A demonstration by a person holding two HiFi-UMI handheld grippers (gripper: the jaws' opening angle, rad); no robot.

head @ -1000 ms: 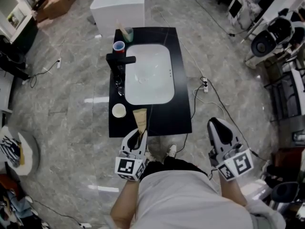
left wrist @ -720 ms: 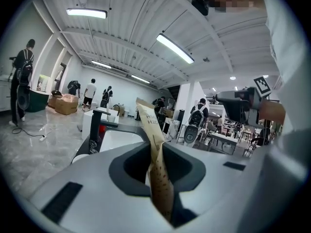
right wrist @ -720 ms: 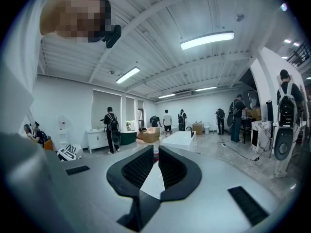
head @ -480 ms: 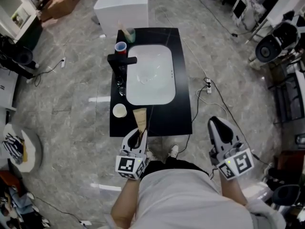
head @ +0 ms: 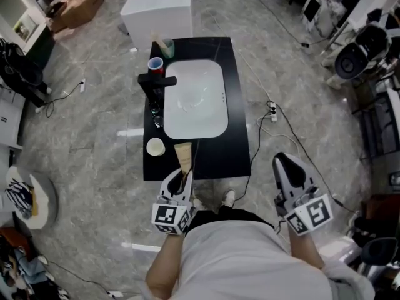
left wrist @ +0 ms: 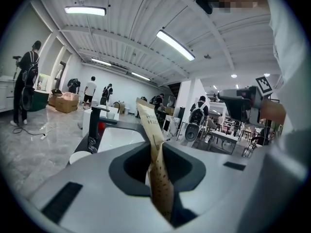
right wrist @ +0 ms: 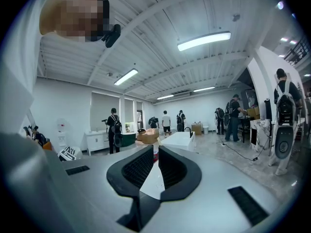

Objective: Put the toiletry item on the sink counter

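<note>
A tan, tapered toiletry tube (head: 184, 156) sticks out forward from my left gripper (head: 180, 180), whose jaws are shut on its lower end. The tube's wide end reaches over the near edge of the black sink counter (head: 238, 149). In the left gripper view the tube (left wrist: 154, 149) stands upright between the jaws of the left gripper (left wrist: 158, 165), with brown print on it. My right gripper (head: 289, 167) hangs to the right of the counter, over the floor. Its jaws (right wrist: 156, 166) are nearly together with nothing between them.
The counter holds a white basin (head: 194, 99), a black faucet (head: 156, 80), a red-and-blue cup (head: 155, 62), a white round dish (head: 155, 146) and a glass (head: 166, 45). A white block (head: 156, 8) stands behind it. Cables (head: 269, 114) trail on the floor at right. Several people stand far off.
</note>
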